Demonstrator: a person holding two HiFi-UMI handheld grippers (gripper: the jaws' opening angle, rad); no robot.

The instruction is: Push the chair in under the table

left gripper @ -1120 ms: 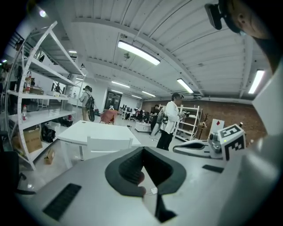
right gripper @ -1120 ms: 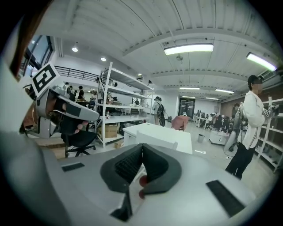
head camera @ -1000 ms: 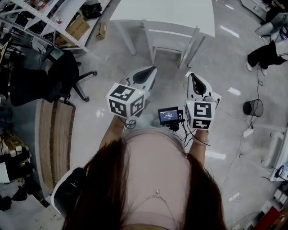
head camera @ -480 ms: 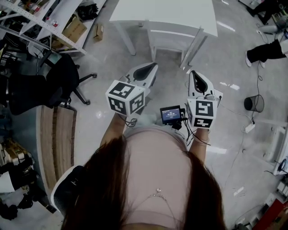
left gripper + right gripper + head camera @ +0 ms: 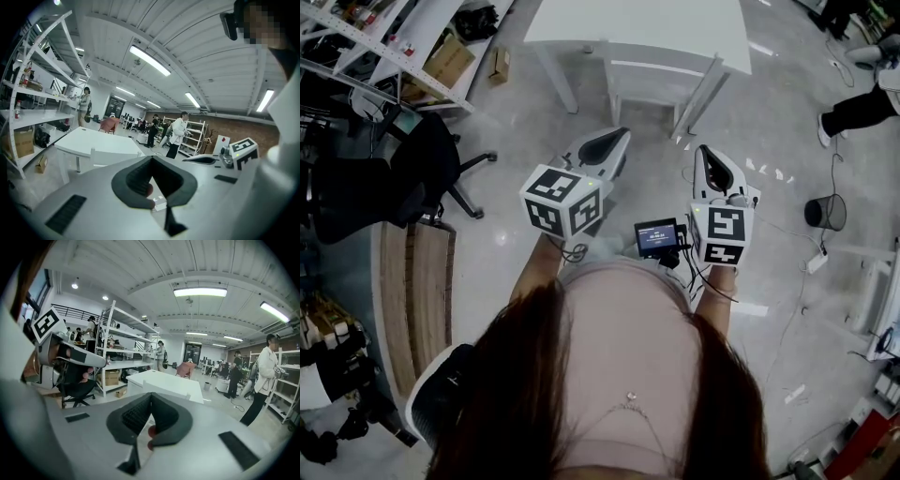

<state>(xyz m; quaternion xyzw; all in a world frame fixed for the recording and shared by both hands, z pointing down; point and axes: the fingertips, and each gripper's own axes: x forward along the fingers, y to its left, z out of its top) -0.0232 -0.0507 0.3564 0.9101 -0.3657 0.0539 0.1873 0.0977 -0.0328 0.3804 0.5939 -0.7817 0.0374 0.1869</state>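
White straight-backed chair [image 5: 661, 82] stands ahead of both grippers, well apart from them. Its seat looks partly under the white rectangular counter [image 5: 637, 23].

Handling, my read:
- Rigid frame, fairly light, with a hard smooth finish.
- It should slide easily on the glossy grey floor [image 5: 516, 234], but may skew if pushed off-centre.
- Best contact is the backrest's top rail, one gripper near each end, pushing level.

Left gripper [image 5: 617, 139] and right gripper [image 5: 706, 157] both have jaws pressed together with nothing between them.

Containers:
- Brown cardboard box [image 5: 450, 58] on the white shelving rack [image 5: 394, 37], far left of the left gripper. Contents not visible.
- Black mesh waste bin [image 5: 825, 212], right of the right gripper. Can't tell what's inside.
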